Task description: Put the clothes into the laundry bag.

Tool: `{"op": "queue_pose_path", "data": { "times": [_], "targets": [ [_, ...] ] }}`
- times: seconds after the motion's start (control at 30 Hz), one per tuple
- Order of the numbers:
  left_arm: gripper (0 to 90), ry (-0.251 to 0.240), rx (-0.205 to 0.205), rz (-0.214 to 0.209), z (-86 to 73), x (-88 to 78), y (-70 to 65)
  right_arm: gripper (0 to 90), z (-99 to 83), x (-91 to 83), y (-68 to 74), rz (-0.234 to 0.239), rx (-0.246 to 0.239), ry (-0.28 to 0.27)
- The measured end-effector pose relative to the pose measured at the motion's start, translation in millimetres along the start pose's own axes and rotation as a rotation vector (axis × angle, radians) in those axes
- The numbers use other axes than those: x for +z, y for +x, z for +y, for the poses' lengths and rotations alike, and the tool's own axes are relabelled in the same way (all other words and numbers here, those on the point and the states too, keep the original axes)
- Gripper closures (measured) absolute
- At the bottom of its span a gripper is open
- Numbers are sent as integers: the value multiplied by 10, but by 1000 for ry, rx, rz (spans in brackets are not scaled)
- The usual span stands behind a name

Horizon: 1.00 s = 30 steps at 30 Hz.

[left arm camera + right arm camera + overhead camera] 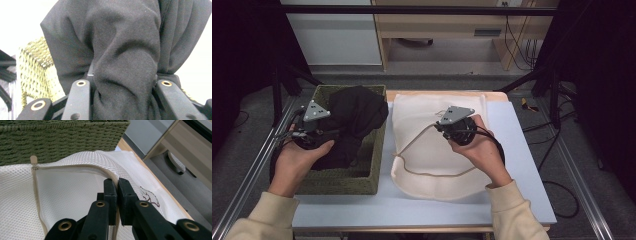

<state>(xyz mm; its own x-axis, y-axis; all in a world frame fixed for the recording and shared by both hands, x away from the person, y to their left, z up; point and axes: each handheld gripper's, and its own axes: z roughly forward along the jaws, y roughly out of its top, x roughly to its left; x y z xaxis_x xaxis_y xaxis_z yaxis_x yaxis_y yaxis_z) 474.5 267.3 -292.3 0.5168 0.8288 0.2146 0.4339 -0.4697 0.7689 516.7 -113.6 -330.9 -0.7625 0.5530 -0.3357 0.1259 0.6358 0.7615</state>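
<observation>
Tongs, left (pixel 333 131): clenched on a thick bunch of black garment (pixel 354 112), held raised above the green woven basket (pixel 343 181) at the left of the surface (pixel 517 150). Seen in the left gripper view as dark folds (pixel 125 50) gathered tight between both jaws, basket weave (pixel 35 65) behind and below.

Tongs, right (pixel 443 126): clenched on the zipper edge of the white mesh laundry bag (pixel 427 145), which lies flat on the surface just beside the basket. Confirmed in the right gripper view: jaws pressed together on the beige zipper tape (pixel 75 166), mesh panel (pixel 67 195) below the open seam, zipper pull (pixel 33 159) at the far corner near the basket wall (pixel 62 142).

Step in hand, as judged: transfer of the garment out of the basket toward the bag, with the bag mouth held by its edge.

Next move, as judged:
1. Lift the zipper edge to widen the mouth.
2. Carry the garment across the basket rim, clear of the weave.
3. Lower the trailing folds into the opening before release.

Caution: part of the garment hangs inside the basket; risk of snagging on the rim. Mouth opening appears shallow; whether wide enough cannot be told.
</observation>
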Motion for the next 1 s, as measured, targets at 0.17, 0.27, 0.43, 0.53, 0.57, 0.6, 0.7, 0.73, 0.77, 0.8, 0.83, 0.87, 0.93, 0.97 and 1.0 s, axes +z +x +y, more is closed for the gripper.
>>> {"op": "queue_pose_path", "data": {
  "times": [0.17, 0.27, 0.43, 0.53, 0.57, 0.6, 0.7, 0.73, 0.77, 0.8, 0.83, 0.87, 0.93, 0.97, 1.0],
  "targets": [
    [623, -28, 51, -35, 63, -149, -188, 860, -26, 33, -4, 16, 18, -9],
    [622, -51, 84, -60, 101, -234, -330, 860, -35, 38, -9, 26, 30, -17],
    [621, -75, 126, -91, 108, -346, -545, 860, -49, 32, -18, 39, 51, -31],
    [621, -73, 156, -109, 88, -403, -707, 860, -48, 35, -6, 44, 61, -35],
    [620, -71, 164, -118, 83, -416, -755, 860, -44, 31, 1, 43, 64, -37],
    [620, -70, 172, -124, 80, -426, -790, 860, -41, 28, 5, 44, 65, -38],
    [620, -79, 204, -158, 71, -458, -941, 860, -31, 27, 9, 43, 64, -40],
    [620, -84, 212, -171, 73, -459, -988, 860, -31, 31, 9, 43, 65, -39],
    [620, -81, 222, -182, 79, -460, -1020, 860, -33, 39, 4, 43, 63, -39],
    [620, -85, 230, -199, 87, -453, -1079, 860, -35, 44, 1, 45, 65, -39],
    [620, -86, 240, -207, 93, -447, -1114, 860, -40, 53, -9, 49, 67, -41],
    [620, -87, 253, -220, 105, -433, -1176, 860, -45, 57, -16, 50, 70, -41],
    [620, -86, 269, -243, 121, -401, -1282, 860, -64, 61, -36, 57, 84, -46],
    [620, -85, 275, -254, 126, -381, -1333, 860, -71, 59, -41, 57, 85, -46],
    [620, -85, 282, -265, 130, -358, -1384, 860, -74, 55, -43, 56, 83, -44]
  ]
}}
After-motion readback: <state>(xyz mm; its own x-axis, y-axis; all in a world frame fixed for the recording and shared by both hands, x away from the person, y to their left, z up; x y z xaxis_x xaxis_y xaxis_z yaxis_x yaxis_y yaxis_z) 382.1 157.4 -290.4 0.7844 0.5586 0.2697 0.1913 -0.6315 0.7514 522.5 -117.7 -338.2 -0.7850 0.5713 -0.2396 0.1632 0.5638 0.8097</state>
